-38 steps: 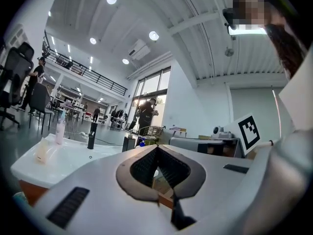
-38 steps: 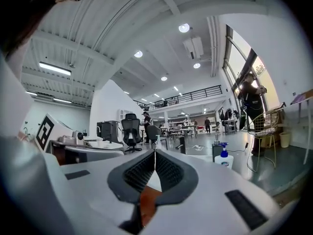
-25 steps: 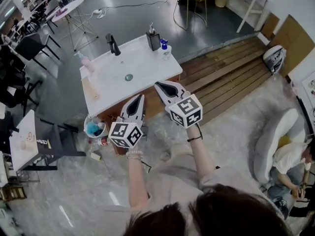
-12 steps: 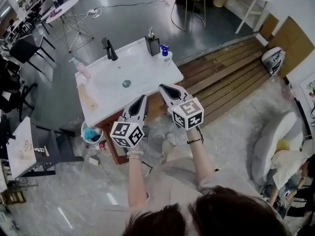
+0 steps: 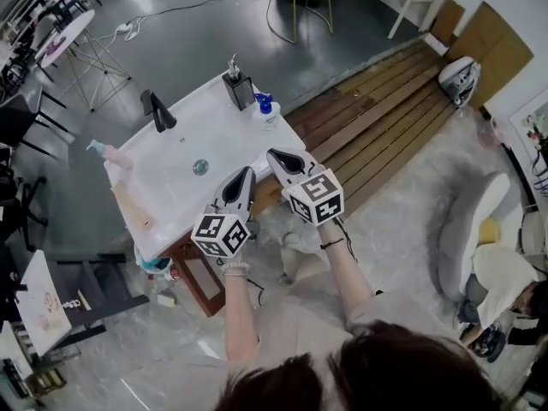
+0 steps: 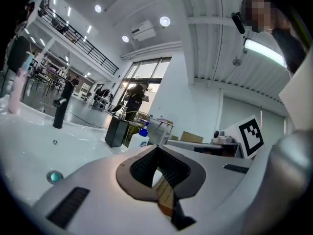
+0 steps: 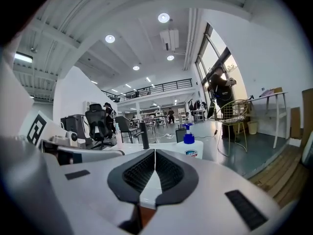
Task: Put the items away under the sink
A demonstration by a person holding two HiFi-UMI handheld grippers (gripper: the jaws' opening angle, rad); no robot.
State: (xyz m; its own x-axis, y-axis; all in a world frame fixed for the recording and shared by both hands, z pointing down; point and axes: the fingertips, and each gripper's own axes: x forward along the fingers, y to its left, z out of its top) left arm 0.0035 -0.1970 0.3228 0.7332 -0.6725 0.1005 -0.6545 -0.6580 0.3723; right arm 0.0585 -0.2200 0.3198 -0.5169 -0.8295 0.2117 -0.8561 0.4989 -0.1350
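Head view has both claws held over the near edge of the white sink surface (image 5: 171, 187), each pressed together on nothing: left claw (image 5: 247, 172), right claw (image 5: 275, 154). The blue-capped bottle (image 5: 266, 110) stands at 12 o'clock from the right claw, near the surface's edge. The black soap dispenser (image 5: 239, 89) is just beside it at 11, and a pink bottle (image 5: 107, 152) is at 9 o'clock from the left claw. The risk, as I judge it, is that a claw arriving unopened would shove the tall, narrow bottle and tip it over that edge.
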